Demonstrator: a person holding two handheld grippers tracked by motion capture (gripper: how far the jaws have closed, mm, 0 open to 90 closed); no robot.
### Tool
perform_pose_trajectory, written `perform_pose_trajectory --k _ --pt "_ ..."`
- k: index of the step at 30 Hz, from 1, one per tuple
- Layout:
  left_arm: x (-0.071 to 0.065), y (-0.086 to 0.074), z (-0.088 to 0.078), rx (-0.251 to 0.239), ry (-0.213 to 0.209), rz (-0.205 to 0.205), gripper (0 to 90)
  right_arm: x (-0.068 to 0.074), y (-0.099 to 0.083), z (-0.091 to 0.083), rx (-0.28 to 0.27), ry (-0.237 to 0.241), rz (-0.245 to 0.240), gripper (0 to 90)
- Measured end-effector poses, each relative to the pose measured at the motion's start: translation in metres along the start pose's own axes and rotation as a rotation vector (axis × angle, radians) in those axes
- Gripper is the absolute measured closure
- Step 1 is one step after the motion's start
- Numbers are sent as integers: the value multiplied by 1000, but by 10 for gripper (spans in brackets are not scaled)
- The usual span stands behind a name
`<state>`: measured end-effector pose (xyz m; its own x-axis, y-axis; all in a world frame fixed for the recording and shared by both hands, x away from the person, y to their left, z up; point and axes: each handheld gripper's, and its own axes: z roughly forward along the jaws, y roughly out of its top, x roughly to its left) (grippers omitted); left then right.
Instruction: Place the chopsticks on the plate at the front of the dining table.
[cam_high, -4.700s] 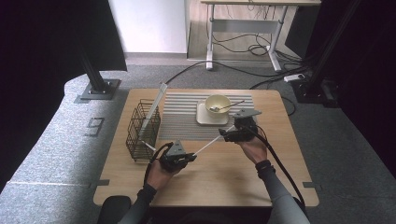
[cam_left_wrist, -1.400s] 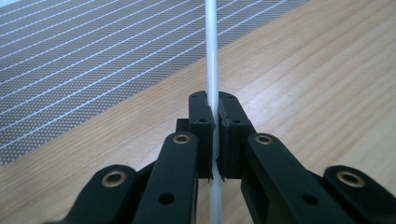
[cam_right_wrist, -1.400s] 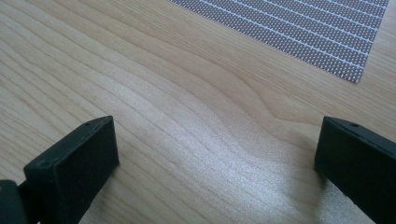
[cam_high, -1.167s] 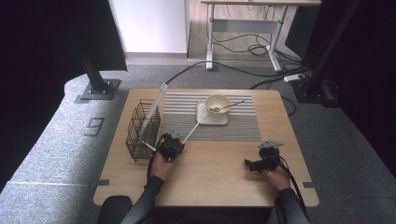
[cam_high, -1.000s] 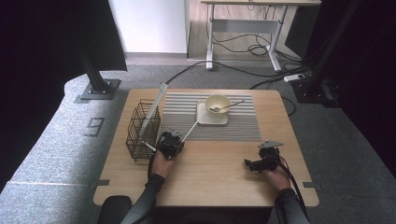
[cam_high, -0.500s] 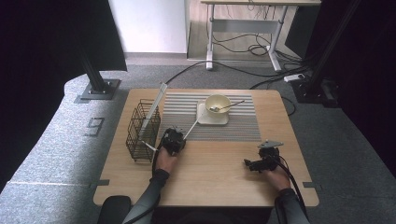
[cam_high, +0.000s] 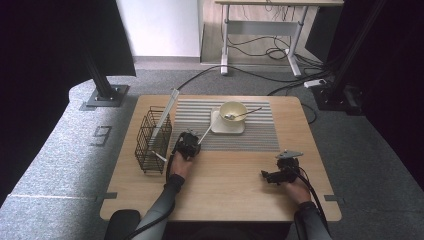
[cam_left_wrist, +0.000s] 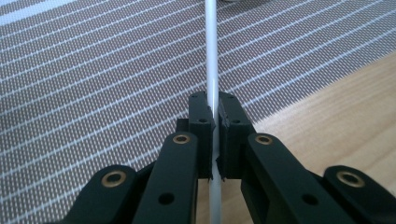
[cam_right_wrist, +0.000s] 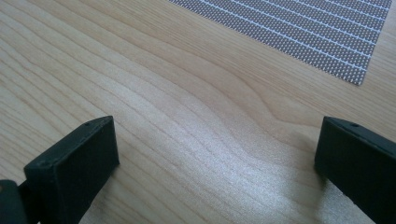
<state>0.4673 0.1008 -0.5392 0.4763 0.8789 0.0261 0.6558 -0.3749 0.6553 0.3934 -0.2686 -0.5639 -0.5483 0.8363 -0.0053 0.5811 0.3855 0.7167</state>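
My left gripper (cam_left_wrist: 212, 107) is shut on a thin white stick (cam_left_wrist: 210, 46), which runs straight up between the jaws over the striped mat (cam_left_wrist: 93, 70). In the high view that left gripper (cam_high: 189, 142) sits at the mat's left front edge. The stick (cam_high: 206, 132) points toward the square plate (cam_high: 217, 129), and its rear end reaches the black wire basket (cam_high: 150, 142). My right gripper (cam_right_wrist: 215, 135) is open with nothing between its jaws, low over bare wood. In the high view this right gripper (cam_high: 265, 175) rests at the front right of the table.
A cream bowl (cam_high: 233, 109) with a spoon (cam_high: 246, 113) stands on the plate at the back of the mat (cam_high: 250, 135). A long pale slat (cam_high: 167, 112) leans out of the basket. The mat's corner (cam_right_wrist: 336, 42) lies beyond my right gripper.
Earlier both grippers held the stick at mid-table. The right one has let go and dropped to the front right. The left one has carried the stick up toward the mat, beside the basket.
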Motion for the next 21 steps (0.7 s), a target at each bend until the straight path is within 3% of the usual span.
perform_pose_trajectory --k 21 --pt "-2 22 24 6 17 -2 852 0 0 0 1 2 -2 0"
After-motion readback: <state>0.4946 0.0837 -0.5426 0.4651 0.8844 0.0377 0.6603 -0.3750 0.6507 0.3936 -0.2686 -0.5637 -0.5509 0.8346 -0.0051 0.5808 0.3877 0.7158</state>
